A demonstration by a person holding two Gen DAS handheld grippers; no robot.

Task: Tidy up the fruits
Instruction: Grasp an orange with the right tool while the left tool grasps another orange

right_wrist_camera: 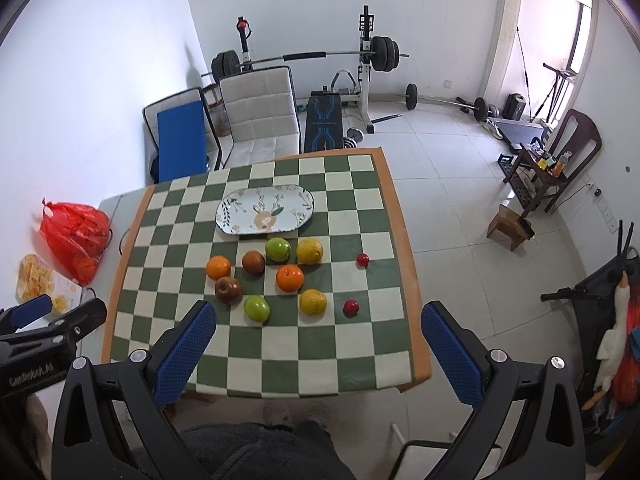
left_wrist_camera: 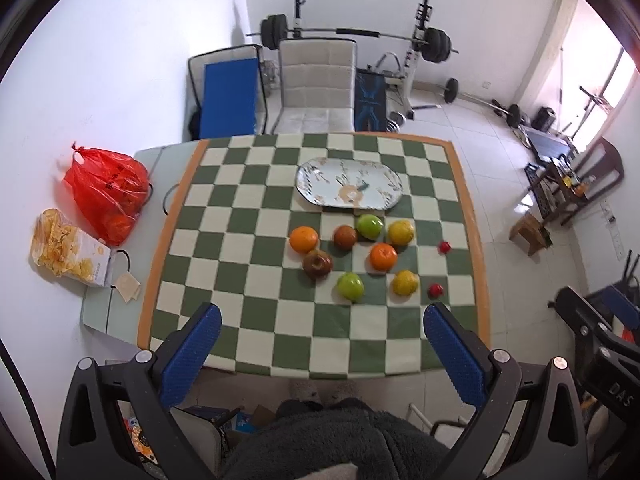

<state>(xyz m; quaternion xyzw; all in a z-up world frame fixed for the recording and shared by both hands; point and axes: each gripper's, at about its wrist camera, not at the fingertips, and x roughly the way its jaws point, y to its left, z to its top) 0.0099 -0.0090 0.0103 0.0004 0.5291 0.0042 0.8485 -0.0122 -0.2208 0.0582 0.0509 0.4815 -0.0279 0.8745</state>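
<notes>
Red bag (left_wrist_camera: pixel 106 194) sits far left, off the checked cloth (left_wrist_camera: pixel 256 280). My left gripper (left_wrist_camera: pixel 322 344) hangs spread wide above the near edge; fruit (left_wrist_camera: pixel 352 258) lies loose mid-cloth, just before the plate (left_wrist_camera: pixel 348 186). My right gripper (right_wrist_camera: pixel 318 344) gapes too.

Left gripper (left_wrist_camera: pixel 322 318) and right gripper (right_wrist_camera: pixel 319 316) raised, jaws spread wide, empty.
</notes>
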